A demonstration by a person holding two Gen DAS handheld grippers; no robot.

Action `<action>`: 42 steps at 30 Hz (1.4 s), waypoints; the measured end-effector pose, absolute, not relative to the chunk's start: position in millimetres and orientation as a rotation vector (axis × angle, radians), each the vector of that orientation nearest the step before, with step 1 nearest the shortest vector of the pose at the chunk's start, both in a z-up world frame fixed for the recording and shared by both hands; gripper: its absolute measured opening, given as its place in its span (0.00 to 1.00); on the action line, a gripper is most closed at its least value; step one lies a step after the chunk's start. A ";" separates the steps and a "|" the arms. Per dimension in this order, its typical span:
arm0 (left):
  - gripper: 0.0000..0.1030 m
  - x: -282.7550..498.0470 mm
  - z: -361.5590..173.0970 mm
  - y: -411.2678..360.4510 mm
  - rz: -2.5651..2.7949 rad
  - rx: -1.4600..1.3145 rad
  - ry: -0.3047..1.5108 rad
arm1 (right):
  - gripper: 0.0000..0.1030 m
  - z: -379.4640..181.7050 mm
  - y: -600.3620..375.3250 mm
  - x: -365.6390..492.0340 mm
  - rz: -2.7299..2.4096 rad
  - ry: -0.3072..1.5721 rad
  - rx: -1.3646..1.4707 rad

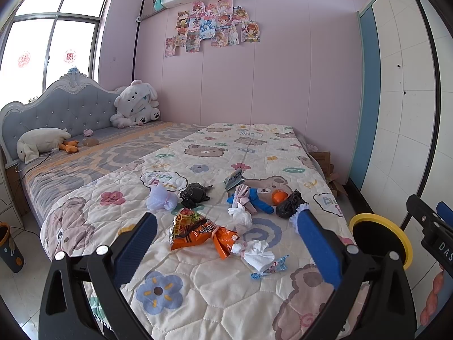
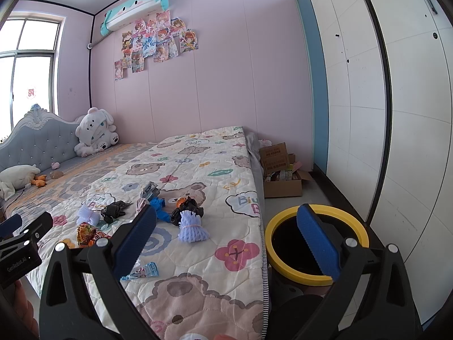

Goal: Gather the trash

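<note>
Looking along the left gripper (image 1: 226, 221), we see its blue pads spread wide with nothing between them, hovering over the foot of the bed (image 1: 215, 294). Our right gripper (image 2: 226, 215) is just as wide open and empty; its left finger hangs over the quilt edge and its right finger over the bin (image 2: 317, 274).

Trash lies scattered on the bear-print quilt. Nearest the left gripper sits an orange snack bag (image 1: 198, 232), crumpled, with a white tissue (image 1: 256, 252) touching its right end and a small blue wrapper (image 1: 270, 269) just beyond that. A second tissue (image 1: 240, 216) lies a little further up. Behind these we see a lavender foam net (image 1: 160, 198) beside a black bag (image 1: 194, 194), then a blue glove (image 1: 259, 201) tangled with a pink striped cloth (image 1: 243, 194), and a small carton (image 1: 235, 178) just behind them. An orange piece (image 1: 279, 197) and another black bag (image 1: 288, 205) sit to the right of the glove. In the right view a second foam net (image 2: 192, 226) rests just in front of that black bag, near the bed's edge.

The bin, black with a yellow rim, stands on the floor right against the bed's side, between it and the wardrobe (image 2: 396, 113). At the headboard end lie a plush bear (image 1: 136, 104) and a white plush (image 1: 39, 141), well apart from the trash. Cardboard boxes (image 2: 280, 172) sit on the floor beyond the bed.
</note>
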State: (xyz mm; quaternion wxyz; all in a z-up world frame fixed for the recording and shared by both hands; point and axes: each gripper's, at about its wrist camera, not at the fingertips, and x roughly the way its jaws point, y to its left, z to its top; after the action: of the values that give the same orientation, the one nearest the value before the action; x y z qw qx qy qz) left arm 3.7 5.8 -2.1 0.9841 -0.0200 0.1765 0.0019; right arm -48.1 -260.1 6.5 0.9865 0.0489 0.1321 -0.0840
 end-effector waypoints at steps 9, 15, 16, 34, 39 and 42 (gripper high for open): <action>0.93 4.1 -1.9 6.1 0.003 -0.042 0.357 | 0.93 6.3 -260.1 -48.0 -0.168 0.267 0.099; 0.93 4.3 -1.8 6.2 0.004 -0.041 0.357 | 0.93 6.3 -260.3 -48.2 -0.169 0.267 0.100; 0.93 4.4 -2.0 6.7 0.004 -0.041 0.358 | 0.93 6.3 -260.3 -48.2 -0.168 0.267 0.100; 0.93 5.0 -2.8 7.0 0.003 -0.043 0.361 | 0.93 4.6 -262.3 -46.8 -0.166 0.272 0.100; 0.93 5.1 -10.0 7.9 -0.001 -0.045 0.375 | 0.93 4.1 -261.4 -42.5 -0.167 0.280 0.094; 0.93 9.2 -17.0 6.9 -0.005 -0.041 0.392 | 0.93 -6.4 -262.5 -32.7 -0.163 0.299 0.099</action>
State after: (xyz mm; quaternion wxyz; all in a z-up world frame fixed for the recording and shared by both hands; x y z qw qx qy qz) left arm 9.2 6.9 -17.0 0.9807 -0.0204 0.1947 -0.0023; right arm -32.7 -262.5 -6.4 0.9843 0.0492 0.1489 -0.0810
